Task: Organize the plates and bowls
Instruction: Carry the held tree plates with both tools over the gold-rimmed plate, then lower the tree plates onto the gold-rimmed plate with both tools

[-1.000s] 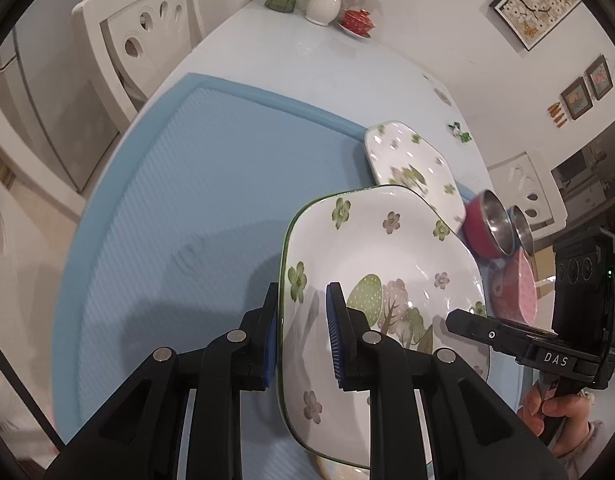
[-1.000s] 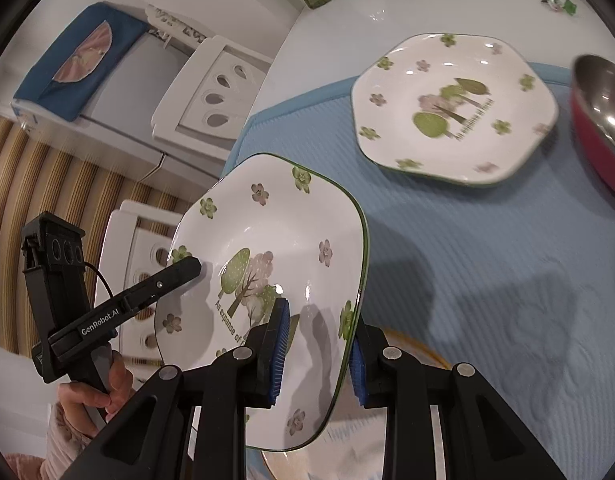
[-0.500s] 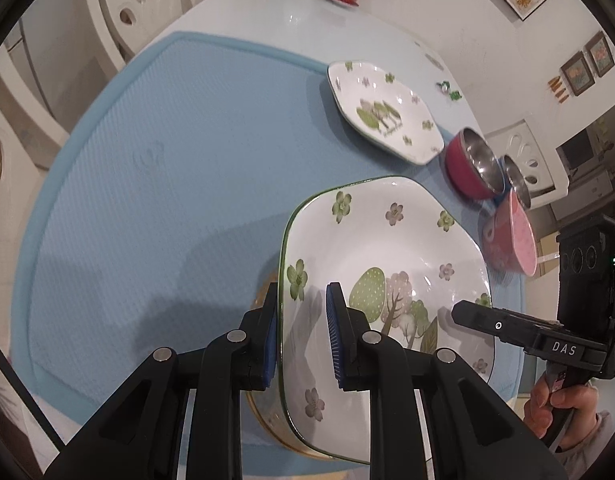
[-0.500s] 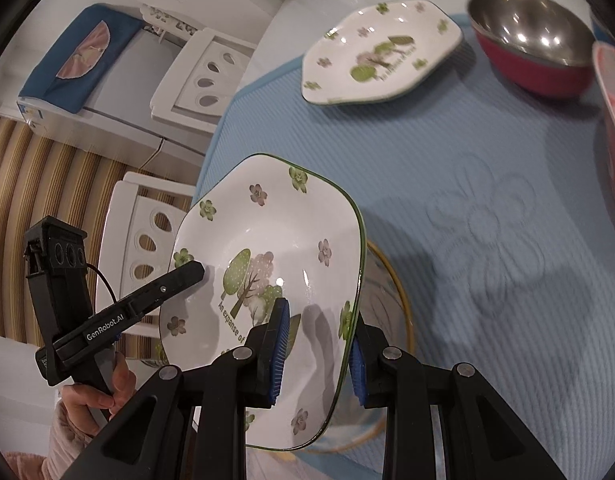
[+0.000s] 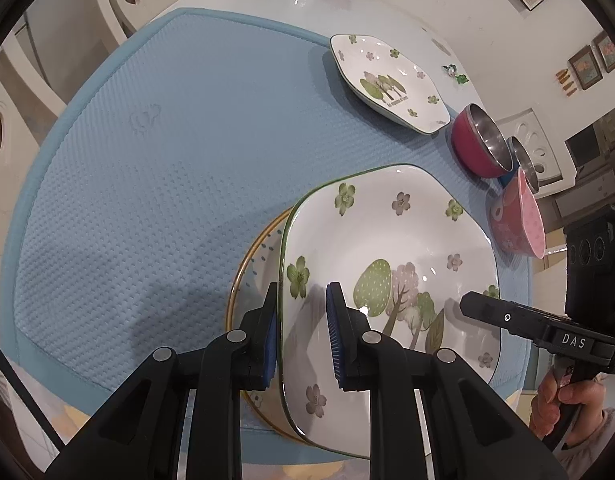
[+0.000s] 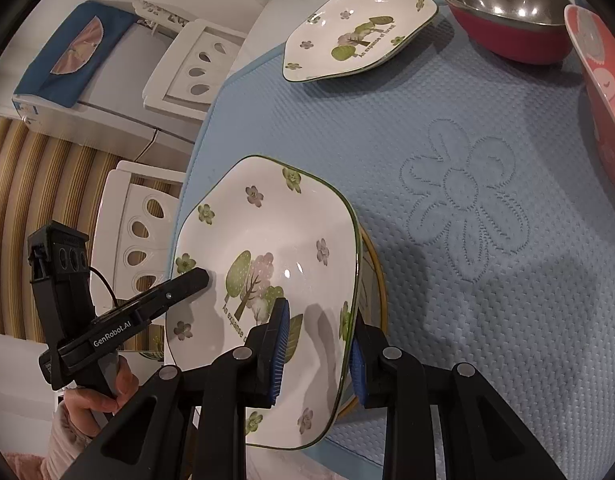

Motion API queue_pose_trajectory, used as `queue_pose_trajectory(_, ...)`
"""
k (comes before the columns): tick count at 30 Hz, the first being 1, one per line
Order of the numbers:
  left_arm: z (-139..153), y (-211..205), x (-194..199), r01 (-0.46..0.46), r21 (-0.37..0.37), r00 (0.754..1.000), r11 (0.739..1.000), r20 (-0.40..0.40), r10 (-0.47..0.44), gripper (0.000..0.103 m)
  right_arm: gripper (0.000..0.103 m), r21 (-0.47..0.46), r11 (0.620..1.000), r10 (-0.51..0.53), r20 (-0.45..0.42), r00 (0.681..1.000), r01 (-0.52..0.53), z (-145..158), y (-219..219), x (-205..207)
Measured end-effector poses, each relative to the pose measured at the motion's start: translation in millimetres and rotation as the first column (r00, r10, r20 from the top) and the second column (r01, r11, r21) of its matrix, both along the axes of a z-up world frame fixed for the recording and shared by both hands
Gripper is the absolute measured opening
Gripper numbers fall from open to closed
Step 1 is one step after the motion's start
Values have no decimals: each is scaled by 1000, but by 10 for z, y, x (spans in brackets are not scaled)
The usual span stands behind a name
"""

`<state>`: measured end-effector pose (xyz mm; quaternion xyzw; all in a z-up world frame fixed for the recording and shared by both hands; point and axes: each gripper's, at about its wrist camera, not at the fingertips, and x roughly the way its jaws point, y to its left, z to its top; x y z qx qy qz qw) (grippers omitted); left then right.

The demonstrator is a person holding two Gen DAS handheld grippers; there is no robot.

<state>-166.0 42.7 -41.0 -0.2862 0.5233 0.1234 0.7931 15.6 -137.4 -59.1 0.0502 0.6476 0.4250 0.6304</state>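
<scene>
Both grippers clamp the same floral plate (image 5: 391, 248): left gripper (image 5: 301, 332) on its left rim, right gripper (image 6: 319, 352) on its right rim. Plate sits just over a gold-rimmed plate (image 5: 249, 256) at near edge of blue mat (image 5: 147, 160). 2nd floral plate (image 5: 387, 80), red bowl (image 5: 473, 148) & pink bowl (image 5: 515, 220) further back.

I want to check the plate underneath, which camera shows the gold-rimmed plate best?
Left wrist view: the gold-rimmed plate shows a broad arc and dotted face beside the flowered plate. The right wrist view shows only a thin rim sliver.
</scene>
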Motion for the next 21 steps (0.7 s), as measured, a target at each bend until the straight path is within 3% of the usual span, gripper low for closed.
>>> queue_pose_trajectory(21,-169,-43,-92,15,-14,999,1000,-47,-15,19,27,-54,998,-12,-35,999,11,-122,77,-111)
